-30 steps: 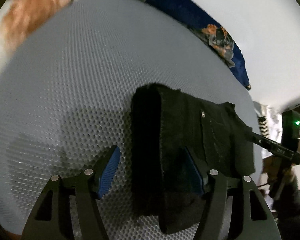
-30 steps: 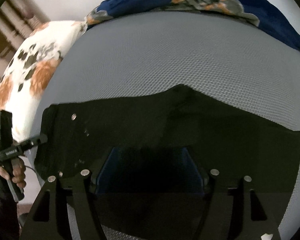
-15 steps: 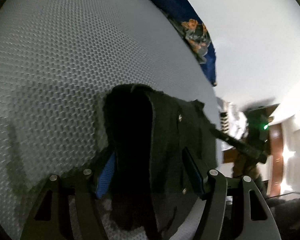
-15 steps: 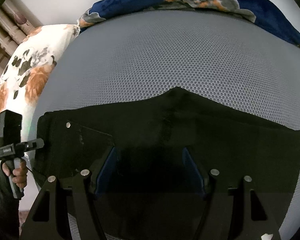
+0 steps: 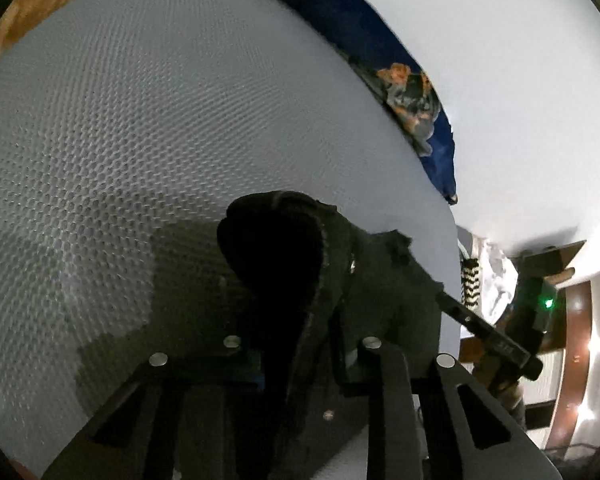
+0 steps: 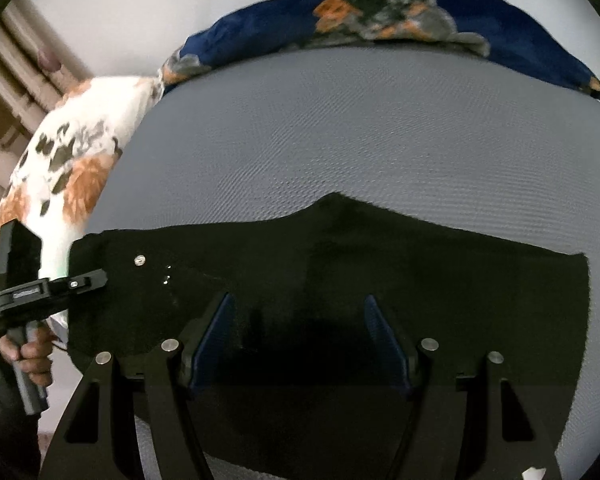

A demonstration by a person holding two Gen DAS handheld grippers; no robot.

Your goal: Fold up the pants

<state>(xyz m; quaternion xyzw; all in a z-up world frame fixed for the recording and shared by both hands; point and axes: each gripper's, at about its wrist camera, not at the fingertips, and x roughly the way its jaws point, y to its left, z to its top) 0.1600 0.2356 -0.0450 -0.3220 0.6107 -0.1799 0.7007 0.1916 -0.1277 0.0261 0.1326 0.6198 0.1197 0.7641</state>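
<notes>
On grey mesh bed (image 6: 360, 128): left gripper (image 5: 304, 364), jaws just closing, pinches black pants (image 6: 340, 264) waistband; right gripper (image 6: 300, 344) spread over cloth, ungripped. Next: right must pinch before folding over.

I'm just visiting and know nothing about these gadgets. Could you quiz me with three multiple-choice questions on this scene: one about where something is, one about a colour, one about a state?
1. Where do the pants lie?
A. on the grey mesh surface
B. on the floor
C. on a chair

2. What colour are the pants?
A. white
B. black
C. red

3. How is the left gripper?
A. wide open
B. out of sight
C. closed on the pants

Answers: 1 A, mesh shows around the cloth; 2 B, the fabric is black throughout; 3 C, its jaws have just closed, pinching the waistband.
</notes>
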